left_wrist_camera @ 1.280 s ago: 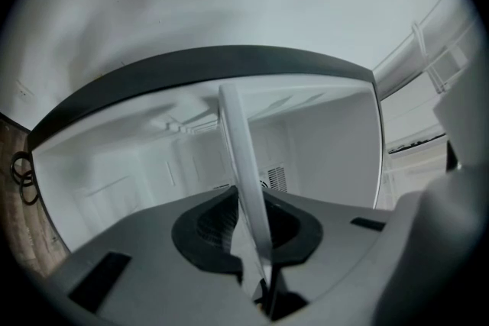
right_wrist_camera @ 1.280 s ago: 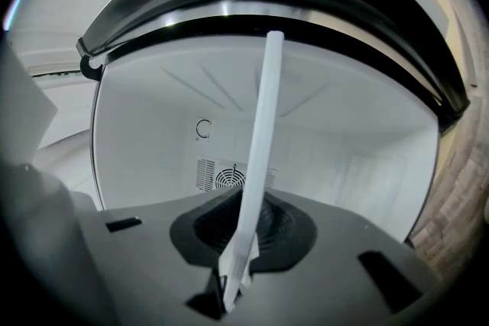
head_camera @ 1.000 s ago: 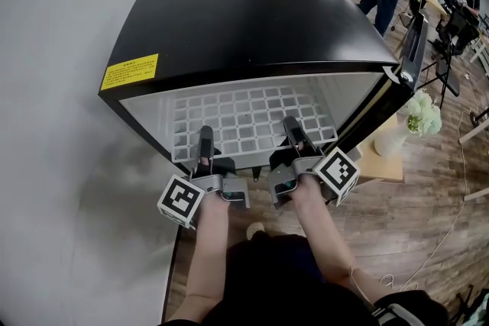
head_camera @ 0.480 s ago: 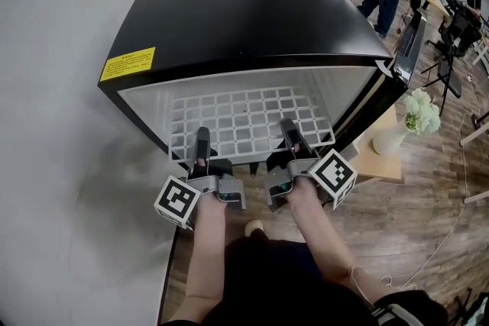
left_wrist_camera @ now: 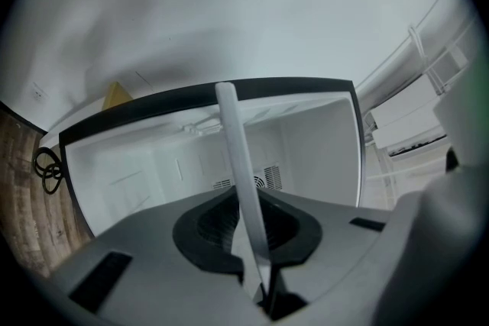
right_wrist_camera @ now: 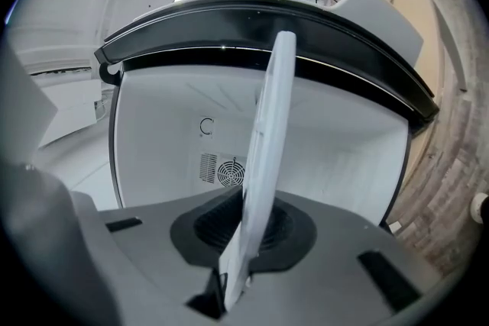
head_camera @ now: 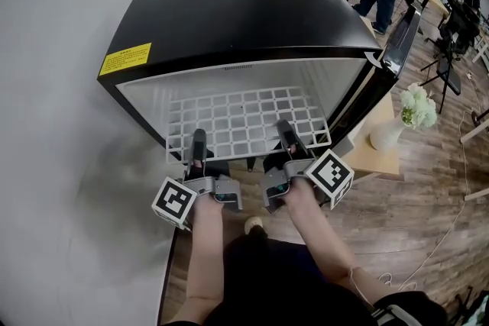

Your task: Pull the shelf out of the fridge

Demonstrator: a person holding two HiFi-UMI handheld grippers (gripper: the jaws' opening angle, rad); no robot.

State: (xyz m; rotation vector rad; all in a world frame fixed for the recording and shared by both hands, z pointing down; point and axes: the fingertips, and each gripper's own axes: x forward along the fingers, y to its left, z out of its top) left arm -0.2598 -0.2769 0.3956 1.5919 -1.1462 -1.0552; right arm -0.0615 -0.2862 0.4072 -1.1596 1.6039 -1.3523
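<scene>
The left tool is clenched on the front rim of the white wire-grid shelf. In the left gripper view the rim passes as a thin white bar straight between the two grey jaws, and the pads press on it from both sides. The right tool is closed on the same rim, further to the right, and the right gripper view shows the white edge pinched between its jaws in the same way. Both tools point about level into the cabinet, side by side and near to each other.

The shelf lies flat in the small black fridge with the white interior. Its front edge is at the mouth of the cabinet and seems to stand a little out of it, while most of the grid is inside. The fridge door hangs open at the right. Beyond it, a white vase with pale flowers stands on a low wooden tabletop, well apart from the tools.

The step in hand appears to be the pull itself: the grasp is made and the shelf is not yet free. The next move probably calls for drawing both tools back toward the person together and level, so the grid does not skew and jam against the side walls. The grip on the thin rim should stay firm, because the whole weight will likely come onto the tools once the back edge leaves its supports.
</scene>
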